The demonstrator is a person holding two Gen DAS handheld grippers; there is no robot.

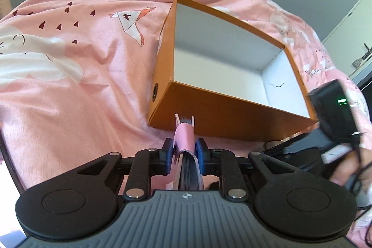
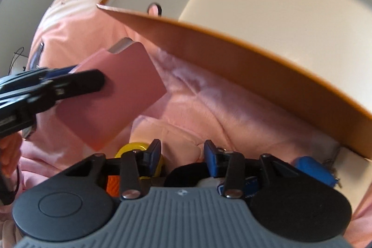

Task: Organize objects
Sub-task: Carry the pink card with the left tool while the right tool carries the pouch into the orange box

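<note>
Two blue pads of the left gripper pinch a pink card holder edge-on between them; its far end, with grey cards showing, points at the near wall of the orange box, which sits open on the pink bedspread. The right gripper has its fingers parted with nothing between them, hovering above a yellow item and a blue item near the box's outer wall.

A pink patterned bedspread carries an open orange box.
</note>
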